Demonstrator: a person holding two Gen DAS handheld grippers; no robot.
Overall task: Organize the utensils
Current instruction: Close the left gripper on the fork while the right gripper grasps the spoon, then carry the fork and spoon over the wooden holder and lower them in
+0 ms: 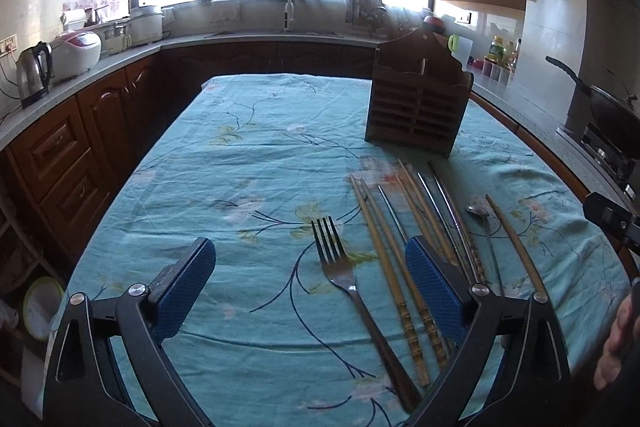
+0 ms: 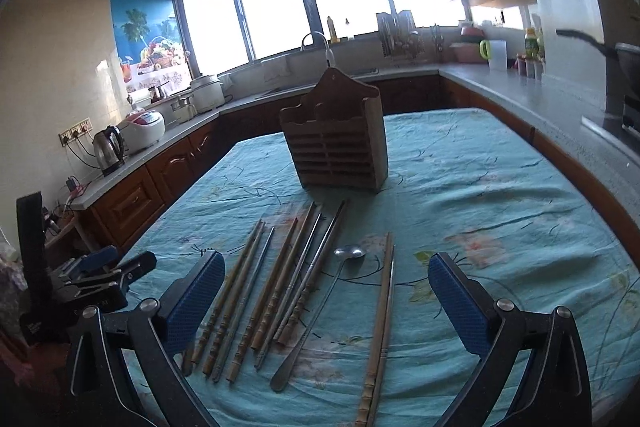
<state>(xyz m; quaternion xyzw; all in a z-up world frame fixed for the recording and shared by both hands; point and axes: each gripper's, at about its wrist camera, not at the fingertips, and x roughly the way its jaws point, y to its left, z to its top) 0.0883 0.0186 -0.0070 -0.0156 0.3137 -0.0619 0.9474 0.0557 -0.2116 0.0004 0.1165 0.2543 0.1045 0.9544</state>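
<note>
I had both tools poised over the near edge of the bench (image 1: 248,131), which was covered by a teal flowered cloth. My left hand-held gripper (image 1: 310,287) stood wide open with nothing between its blue pads; the fork (image 1: 340,275) lay on the cloth in the gap between them, untouched. My right hand-held gripper (image 2: 326,299) was just as wide and empty, framing the row of chopsticks (image 2: 280,283) and the spoon (image 2: 316,311) below it.

The utensils lay side by side, handles toward me, which I judged a deliberate layout: each piece could be taken by its near end. The wooden holder (image 2: 340,151) stood upright just beyond their tips, slots facing me, close enough for a short carry.

Some things I could not settle. The holder's top pockets were dark, so I could not tell whether anything stood inside; one pale stick seemed to show in the left view. The right pad in that view covered part of several chopsticks, and the metal and bamboo ones overlapped, so I could not count them. The near ends of the rightmost pair ran out of frame.
</note>
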